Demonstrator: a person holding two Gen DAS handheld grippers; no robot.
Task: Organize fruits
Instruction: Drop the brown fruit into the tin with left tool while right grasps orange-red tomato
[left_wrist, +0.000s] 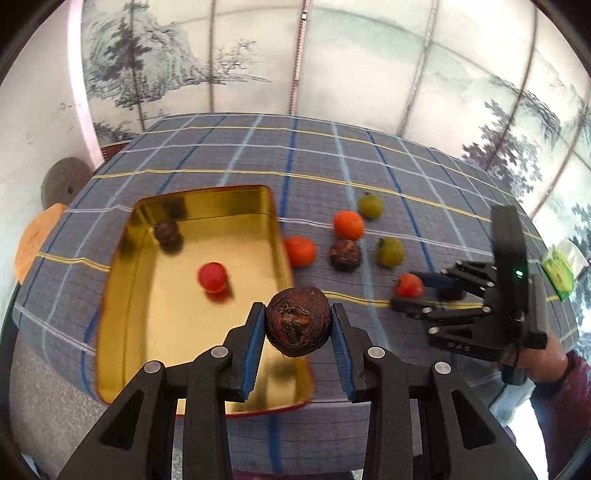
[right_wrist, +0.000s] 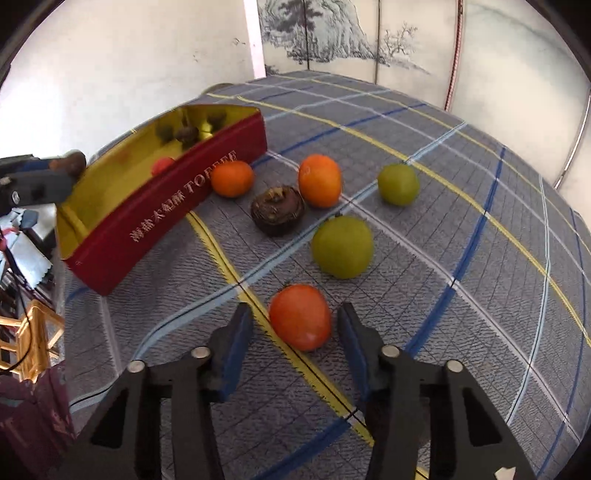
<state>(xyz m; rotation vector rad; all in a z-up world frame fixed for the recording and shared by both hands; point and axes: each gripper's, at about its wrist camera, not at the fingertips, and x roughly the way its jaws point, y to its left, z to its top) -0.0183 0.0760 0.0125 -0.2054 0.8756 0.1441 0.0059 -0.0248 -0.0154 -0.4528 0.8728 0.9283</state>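
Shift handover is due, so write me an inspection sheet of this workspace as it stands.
Surface: plaid tablecloth covers the table.
Job's things: gold tin holds a red fruit and a dark brown one; two orange fruits, two green, one brown and a red-orange fruit lie loose on the cloth.
Clutter: green packet at the table edge.
Grippers: left hand-held gripper shut on a brown fruit over the tin's near corner; right hand-held gripper open, straddling the red-orange fruit.
Cables: nothing seen on the table.
Surroundings: painted folding screen, white wall.
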